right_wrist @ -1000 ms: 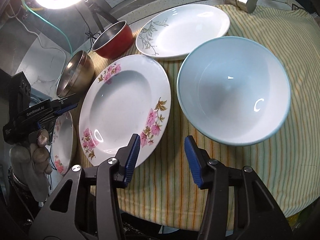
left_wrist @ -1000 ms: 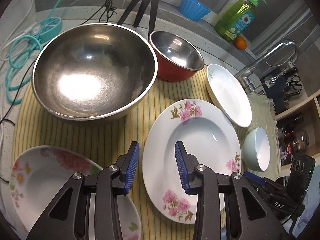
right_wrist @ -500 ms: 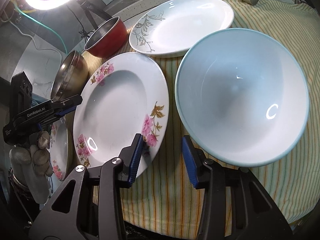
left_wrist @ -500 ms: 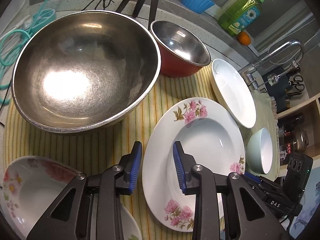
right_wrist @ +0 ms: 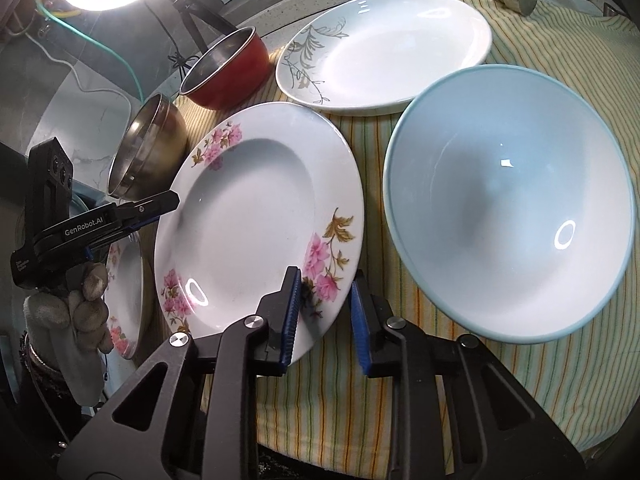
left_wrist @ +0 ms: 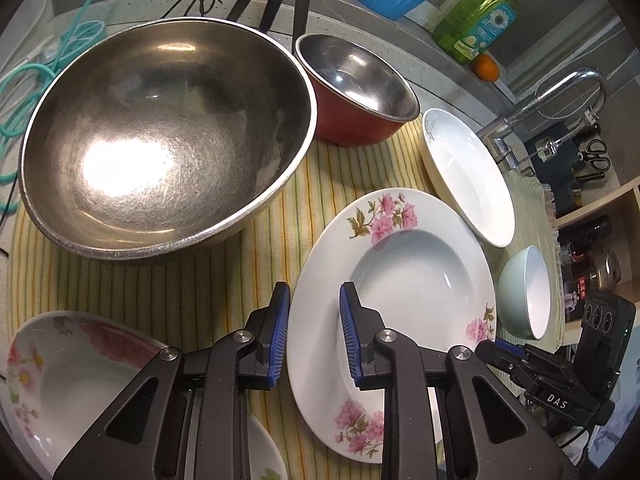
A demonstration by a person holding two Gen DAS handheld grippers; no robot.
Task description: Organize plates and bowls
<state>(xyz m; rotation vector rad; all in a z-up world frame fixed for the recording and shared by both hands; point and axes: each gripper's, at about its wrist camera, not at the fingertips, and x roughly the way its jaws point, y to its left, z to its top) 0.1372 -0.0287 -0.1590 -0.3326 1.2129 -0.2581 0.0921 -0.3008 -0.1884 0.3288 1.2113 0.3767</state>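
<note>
A: Both claws are spread, gripping nothing. The left gripper [left_wrist: 312, 336] and right gripper [right_wrist: 325, 316] each straddle opposite rims of the pink-flowered plate [left_wrist: 400, 264] lying on the striped cloth [left_wrist: 168, 280].

B: Risk?

A: Uneven squeezing could tip it against the pale blue bowl [right_wrist: 512, 216] just beside. The steel mixing bowl [left_wrist: 160, 132] crowds the left; nearer the counter edge there's some room.

left claw [left_wrist: 312, 336] parted – empty, right claw [right_wrist: 325, 316] parted – empty
</note>
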